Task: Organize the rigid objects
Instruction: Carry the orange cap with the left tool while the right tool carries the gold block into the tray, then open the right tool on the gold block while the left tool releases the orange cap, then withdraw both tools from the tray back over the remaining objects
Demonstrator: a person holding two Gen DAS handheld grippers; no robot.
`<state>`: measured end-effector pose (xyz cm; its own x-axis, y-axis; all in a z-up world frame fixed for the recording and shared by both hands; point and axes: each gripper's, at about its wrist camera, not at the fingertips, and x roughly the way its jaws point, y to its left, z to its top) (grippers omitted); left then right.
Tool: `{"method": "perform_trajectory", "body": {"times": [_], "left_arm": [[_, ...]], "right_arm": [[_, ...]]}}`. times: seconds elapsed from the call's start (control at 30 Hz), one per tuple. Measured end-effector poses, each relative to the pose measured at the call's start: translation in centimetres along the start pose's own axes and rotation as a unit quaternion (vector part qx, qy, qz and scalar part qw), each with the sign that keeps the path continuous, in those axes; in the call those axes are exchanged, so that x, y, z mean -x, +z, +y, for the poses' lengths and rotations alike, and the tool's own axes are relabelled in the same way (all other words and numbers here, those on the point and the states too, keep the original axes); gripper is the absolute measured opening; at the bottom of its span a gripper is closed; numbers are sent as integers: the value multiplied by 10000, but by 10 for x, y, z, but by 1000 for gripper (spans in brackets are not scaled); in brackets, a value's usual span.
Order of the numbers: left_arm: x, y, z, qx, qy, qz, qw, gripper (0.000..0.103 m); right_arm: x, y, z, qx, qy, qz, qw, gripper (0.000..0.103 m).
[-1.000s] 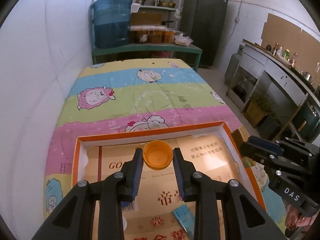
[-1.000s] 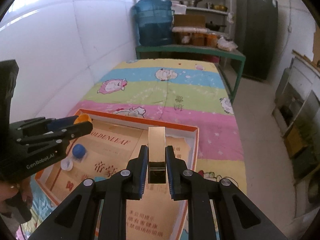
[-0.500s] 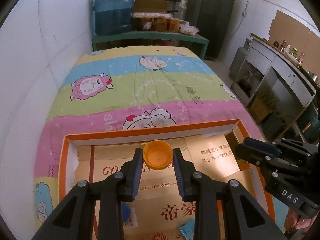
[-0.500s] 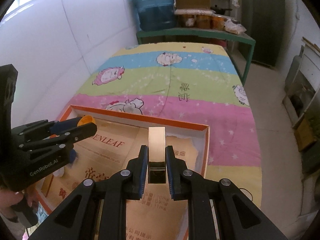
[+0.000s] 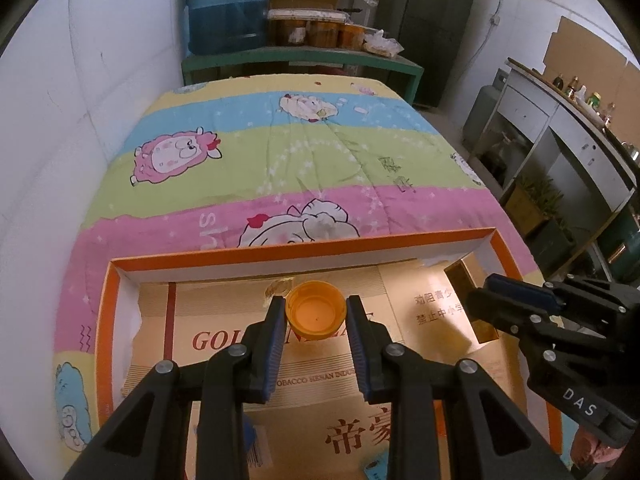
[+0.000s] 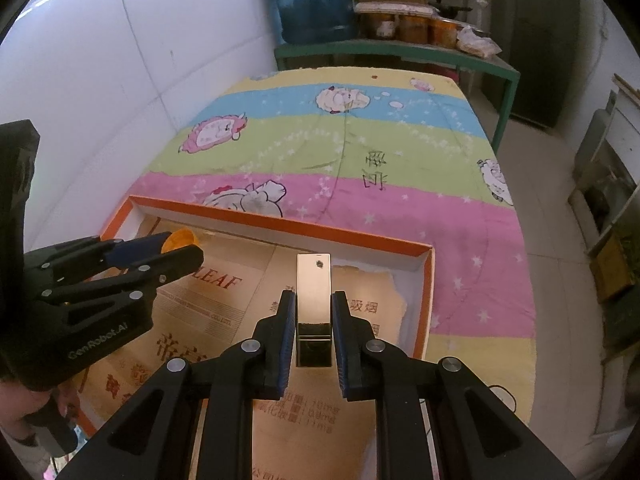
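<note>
The left gripper (image 5: 316,316) is clenched on an orange bottle cap (image 5: 316,310), its open side up, both blue pads pressing the rim; the cap hangs over the back part of an orange-edged tray (image 5: 304,249), near the far wall, above the gold cardboard (image 5: 224,320) that lines the bottom; a second ago the same grip showed from farther back, and since then the far wall has come closer and the gripper has sunk towards the cardboard, the cap unchanged between the pads. The right gripper (image 6: 314,332) is clamped on a shiny gold bar (image 6: 314,288), which sticks out forward past the fingertips; the bar sits over the right rear corner of the tray, close to the far wall; earlier it was held the same way but higher and farther from that corner. In the left view the bar and right gripper (image 5: 516,296) now reach into the tray at the right, where before only the gripper's body showed outside the edge; in the right view the left gripper (image 6: 176,248) with the cap (image 6: 180,238) lies at the left, near the far left corner. The tray rests on a striped cartoon blanket (image 5: 304,152); a hand (image 6: 24,412) holds the left gripper's handle; a blue water jug (image 5: 228,4) stands on a green shelf (image 5: 304,58) beyond the bed.
</note>
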<state>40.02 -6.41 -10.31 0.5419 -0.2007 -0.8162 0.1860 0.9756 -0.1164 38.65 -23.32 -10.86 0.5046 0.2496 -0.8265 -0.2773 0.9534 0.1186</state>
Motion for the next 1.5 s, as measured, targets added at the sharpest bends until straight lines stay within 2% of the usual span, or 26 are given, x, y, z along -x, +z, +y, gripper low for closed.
{"method": "perform_trajectory", "body": {"times": [0.33, 0.7, 0.87, 0.93, 1.5], "left_arm": [[-17, -3, 4, 94, -109, 293, 9995, 31], [-19, -2, 3, 52, -107, 323, 9994, 32], [-18, -3, 4, 70, -191, 291, 9994, 37], [-17, -4, 3, 53, -157, 274, 9995, 46], [45, -4, -5, -101, 53, -496, 9987, 46]], "right_arm": [[-15, -3, -1, 0, -31, 163, 9999, 18], [-22, -4, -2, -15, -6, 285, 9996, 19], [-19, -4, -3, -51, -43, 218, 9997, 27], [-14, -6, -2, -5, -124, 139, 9998, 34], [13, -20, 7, -103, -244, -25, 9996, 36]]}}
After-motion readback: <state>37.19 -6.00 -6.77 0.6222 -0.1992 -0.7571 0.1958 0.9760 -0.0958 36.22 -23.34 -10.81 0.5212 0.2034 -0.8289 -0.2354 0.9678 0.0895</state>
